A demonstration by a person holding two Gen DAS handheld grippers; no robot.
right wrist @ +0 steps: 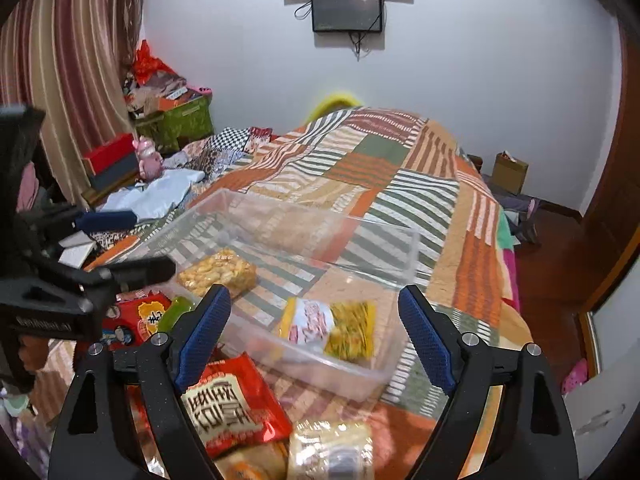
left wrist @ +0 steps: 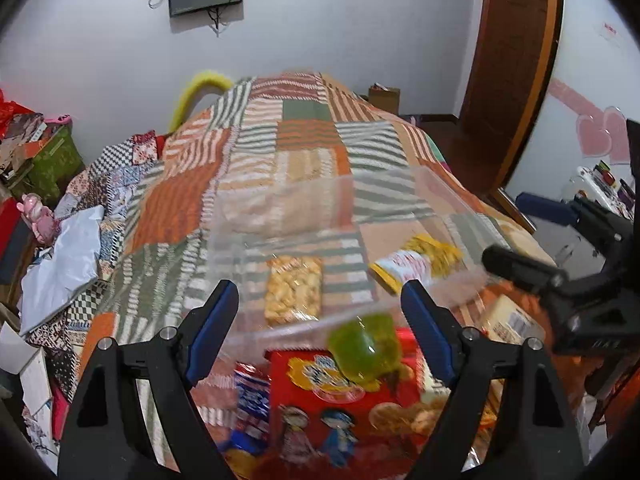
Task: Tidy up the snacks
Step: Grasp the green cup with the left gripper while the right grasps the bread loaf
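Note:
A clear plastic bin [right wrist: 404, 256] lies on the patchwork bedspread. Inside it are a clear pack of golden puffed snacks [right wrist: 218, 272] and a yellow packet [right wrist: 332, 326]; both show in the left wrist view, the puffed pack [left wrist: 294, 288] and the yellow packet [left wrist: 416, 262]. My left gripper [left wrist: 320, 326] is open above a red snack bag [left wrist: 328, 408]; a green packet [left wrist: 366, 348] appears blurred between its fingers, apart from both. My right gripper [right wrist: 314, 334] is open and empty over the bin's near edge, above a red bag [right wrist: 232, 408] and a pale wrapped pack [right wrist: 332, 452].
More snack packs lie at the bed's near end, among them a blue-white one [left wrist: 252, 396]. A green box [right wrist: 180, 120], a red box [right wrist: 108, 156] and clothes pile at the left. A wooden door [left wrist: 516, 60] and a cardboard box [right wrist: 510, 172] are right.

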